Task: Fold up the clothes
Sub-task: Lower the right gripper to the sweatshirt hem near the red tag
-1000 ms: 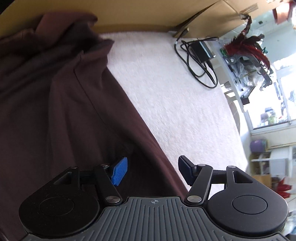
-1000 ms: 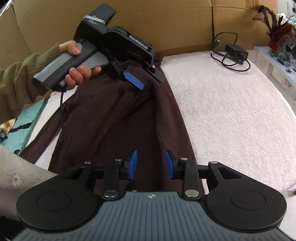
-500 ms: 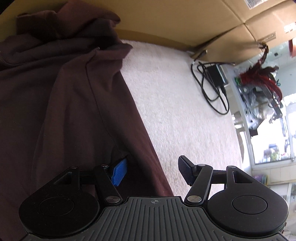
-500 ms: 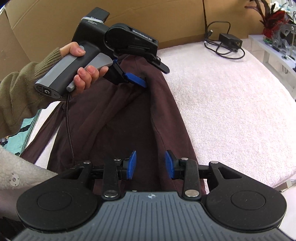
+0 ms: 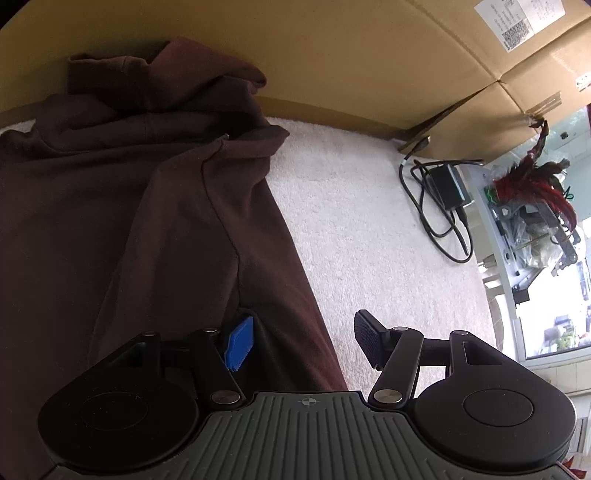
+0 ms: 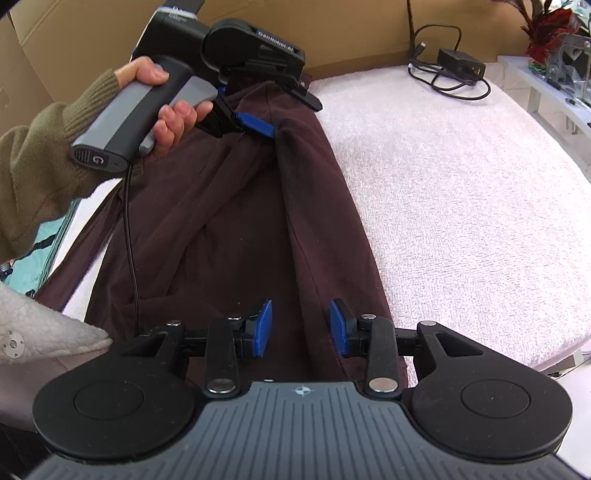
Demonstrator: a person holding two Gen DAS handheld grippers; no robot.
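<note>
Dark maroon garment [image 6: 236,229] spread along the left half of the frame on a white towel-covered worktop [image 6: 461,206], hood end bunched against the cardboard wall [image 5: 332,55] at upper left of the left wrist view. Right edge of the garment running diagonally from upper middle down to lower centre; bare towel to the right of it, wide and open as far as the coiled black cable and adapter [image 5: 447,184] at upper right.

Left gripper [image 5: 306,343] with fingers wide, straddling the garment's right edge: blue pad [image 5: 240,343] tucked into a fold, other pad over bare towel, no pinch. Right gripper [image 6: 301,328] with fingers at a narrower gap, a ridge of fabric between them, pads not visibly pressing.

Lettering on the left gripper's housing [image 6: 275,38] in the right wrist view too blurred to read with certainty; a "G" on the handle butt [image 6: 96,159]. Printed label [image 5: 521,18] on the cardboard, text illegible.

Only in the right wrist view: hand [image 6: 170,107] in olive sleeve [image 6: 40,162], teal item [image 6: 40,254] at left edge.
</note>
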